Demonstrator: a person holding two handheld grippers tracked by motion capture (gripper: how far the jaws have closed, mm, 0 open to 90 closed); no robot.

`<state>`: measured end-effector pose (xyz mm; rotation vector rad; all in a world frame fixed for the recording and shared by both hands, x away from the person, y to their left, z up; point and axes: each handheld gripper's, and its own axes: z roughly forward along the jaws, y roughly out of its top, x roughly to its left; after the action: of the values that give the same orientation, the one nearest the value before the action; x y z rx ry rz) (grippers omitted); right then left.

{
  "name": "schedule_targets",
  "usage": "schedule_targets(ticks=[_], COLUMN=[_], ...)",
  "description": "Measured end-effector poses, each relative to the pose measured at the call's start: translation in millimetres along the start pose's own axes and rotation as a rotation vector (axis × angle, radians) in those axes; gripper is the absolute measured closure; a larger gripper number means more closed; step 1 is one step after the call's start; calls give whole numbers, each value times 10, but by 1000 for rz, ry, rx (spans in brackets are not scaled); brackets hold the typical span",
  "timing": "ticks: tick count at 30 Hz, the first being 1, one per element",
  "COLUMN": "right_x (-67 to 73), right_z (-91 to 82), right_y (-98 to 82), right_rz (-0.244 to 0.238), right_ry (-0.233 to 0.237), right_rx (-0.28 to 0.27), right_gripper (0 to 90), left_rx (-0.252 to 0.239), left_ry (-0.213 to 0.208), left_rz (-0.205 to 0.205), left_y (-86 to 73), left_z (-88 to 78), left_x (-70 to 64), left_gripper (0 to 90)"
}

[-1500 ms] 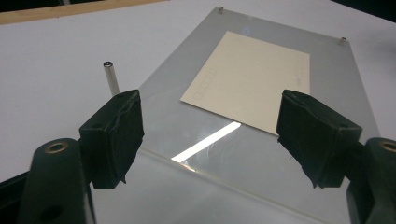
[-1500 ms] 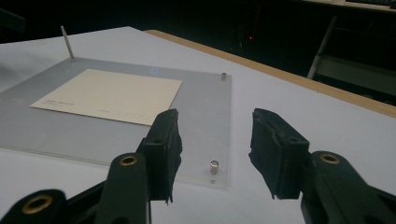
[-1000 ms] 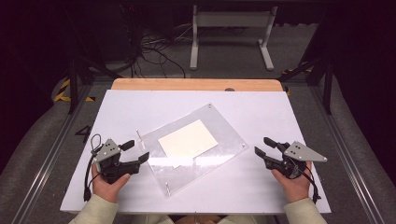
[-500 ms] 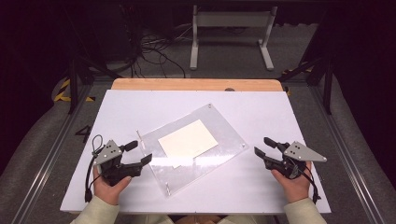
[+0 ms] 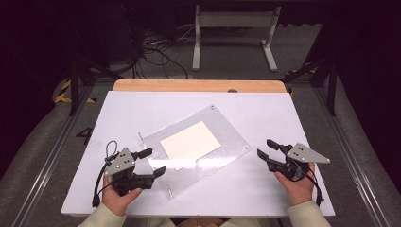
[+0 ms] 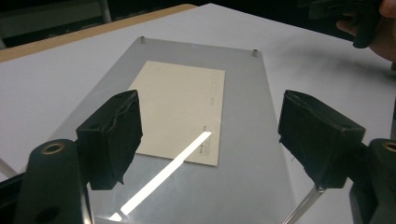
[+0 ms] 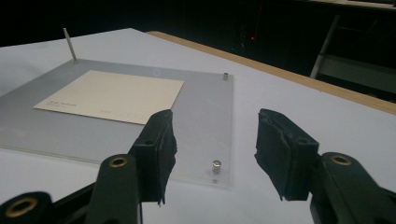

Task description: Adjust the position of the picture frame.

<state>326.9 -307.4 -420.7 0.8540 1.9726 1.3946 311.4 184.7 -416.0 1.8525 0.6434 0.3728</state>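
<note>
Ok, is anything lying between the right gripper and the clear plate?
No. In the high view, only bare white table separates the right gripper from the clear plate; the right gripper view agrees.

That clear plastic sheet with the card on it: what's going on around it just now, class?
A person holds a two-jaw claw in each hand over a white table. A clear rectangular acrylic plate lies flat on it, with a cream rectangular card at its middle. The left claw is open, its jaws over the plate's near corner, gripping nothing. The right claw is open too, just off the plate's right edge, apart from it. Nothing is lifted yet.
</note>
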Motion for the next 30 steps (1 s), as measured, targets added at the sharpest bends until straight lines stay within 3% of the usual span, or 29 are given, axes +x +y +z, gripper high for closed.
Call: schedule_targets(ticks=[4,17,22,30], right_x=[-3,-5,-10,-10], right_z=[-2,8,5,9], right_y=[-3,-8,-8,-10], right_rz=[1,11,11,15], right_ry=[-1,5,7,13], right_rx=[-1,5,-1,3], right_gripper=[464,465,465,464], left_rx=[31,148,200,284], left_ry=[-33,-131,-196,-238], left_rz=[23,31,20,69], left_y=[-6,-77,-99,-142], left_z=[51,210,255,344], left_x=[-40,-61,-81,-153], left_gripper=[220,227,247,292])
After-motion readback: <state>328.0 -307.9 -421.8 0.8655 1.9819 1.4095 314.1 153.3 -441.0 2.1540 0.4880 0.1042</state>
